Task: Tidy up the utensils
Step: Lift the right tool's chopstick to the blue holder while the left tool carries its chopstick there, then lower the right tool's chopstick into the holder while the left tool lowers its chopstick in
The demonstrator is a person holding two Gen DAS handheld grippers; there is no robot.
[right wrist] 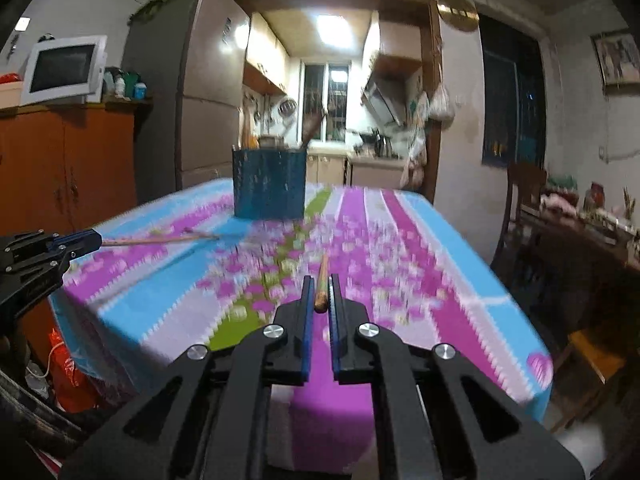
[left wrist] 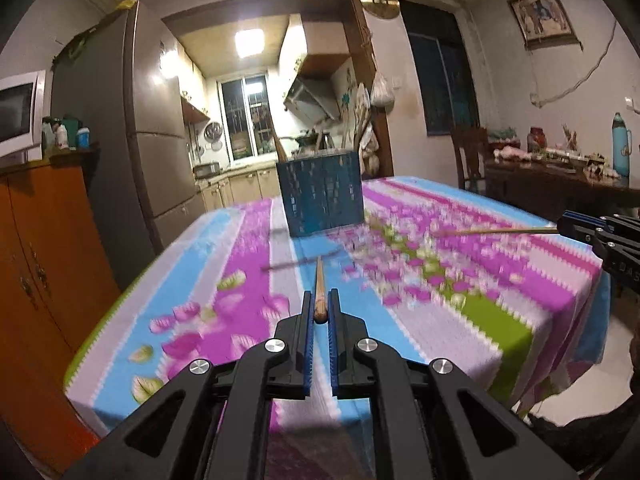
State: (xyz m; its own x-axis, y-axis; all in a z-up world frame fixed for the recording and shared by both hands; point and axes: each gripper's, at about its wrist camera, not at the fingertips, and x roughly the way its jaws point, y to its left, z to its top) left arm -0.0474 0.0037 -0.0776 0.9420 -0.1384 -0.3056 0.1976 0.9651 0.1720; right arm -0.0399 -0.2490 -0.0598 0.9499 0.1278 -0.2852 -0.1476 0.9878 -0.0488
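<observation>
Left gripper (left wrist: pixel 320 306) pinches one chopstick (left wrist: pixel 319 288), right gripper (right wrist: pixel 320 294) pinches another chopstick (right wrist: pixel 321 284). Blue utensil holder (left wrist: pixel 322 194) stands farther back on the floral tablecloth (left wrist: pixel 500 280).

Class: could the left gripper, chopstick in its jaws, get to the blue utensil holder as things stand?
Probably yes. The left gripper faces the blue utensil holder across bare tablecloth; its chopstick points there, nothing between.

Matt black plastic left hand-held gripper (left wrist: pixel 320 312) with shiny metal screws and ribbed blue pads (left wrist: pixel 307 344), smooth brown wooden chopstick (left wrist: pixel 319 296) in it, soft printed cloth on the tabletop (left wrist: pixel 500 320), dull blue perforated plastic utensil holder (left wrist: pixel 322 194), glossy steel-like fridge (left wrist: pixel 132 120), orange lacquered wooden cabinet (left wrist: pixel 44 248).
</observation>
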